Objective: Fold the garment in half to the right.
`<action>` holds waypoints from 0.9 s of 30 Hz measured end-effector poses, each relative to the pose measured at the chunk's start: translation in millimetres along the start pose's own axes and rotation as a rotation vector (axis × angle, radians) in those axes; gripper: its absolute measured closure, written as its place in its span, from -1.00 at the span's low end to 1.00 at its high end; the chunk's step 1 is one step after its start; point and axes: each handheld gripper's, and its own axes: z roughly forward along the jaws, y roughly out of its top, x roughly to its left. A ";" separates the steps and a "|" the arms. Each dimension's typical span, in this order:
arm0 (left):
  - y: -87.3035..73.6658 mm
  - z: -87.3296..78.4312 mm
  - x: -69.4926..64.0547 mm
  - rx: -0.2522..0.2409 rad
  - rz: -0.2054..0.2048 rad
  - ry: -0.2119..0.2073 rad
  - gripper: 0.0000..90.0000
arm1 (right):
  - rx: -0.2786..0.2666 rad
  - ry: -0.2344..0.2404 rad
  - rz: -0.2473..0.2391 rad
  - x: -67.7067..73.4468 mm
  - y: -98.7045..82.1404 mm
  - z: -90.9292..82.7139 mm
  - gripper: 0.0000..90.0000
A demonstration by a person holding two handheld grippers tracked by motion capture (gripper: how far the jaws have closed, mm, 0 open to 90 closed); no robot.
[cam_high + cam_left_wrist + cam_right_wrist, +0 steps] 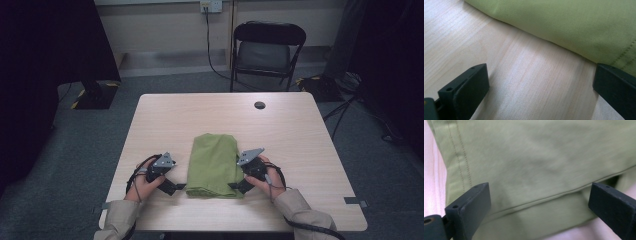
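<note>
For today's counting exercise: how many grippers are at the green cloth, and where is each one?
2. The left gripper sits at the near left corner of the green cloth, jaws open over bare table. The right gripper sits at the near right corner, jaws open over the cloth.

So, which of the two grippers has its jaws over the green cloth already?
The right gripper: green cloth lies between its open jaws. The left gripper, also open, has mostly bare table between its jaws, the cloth's edge just ahead.
</note>
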 end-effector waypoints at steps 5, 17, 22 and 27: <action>0.0 0.0 0.0 0.000 0.000 0.000 -1.00 | -0.052 -0.016 -0.021 -11.2 21.0 -2.5 -0.95; -0.7 -0.8 -1.0 0.000 -0.002 0.002 -1.00 | -0.011 -0.016 -0.115 -40.3 61.0 39.5 -0.95; -1.0 -1.1 -1.2 0.001 -0.001 0.002 -1.00 | 0.011 -0.001 -0.096 -47.2 53.9 44.0 -0.97; -1.1 -1.2 -1.4 0.001 -0.002 0.004 -1.00 | 0.035 -0.002 -0.079 -51.6 45.8 42.4 -0.96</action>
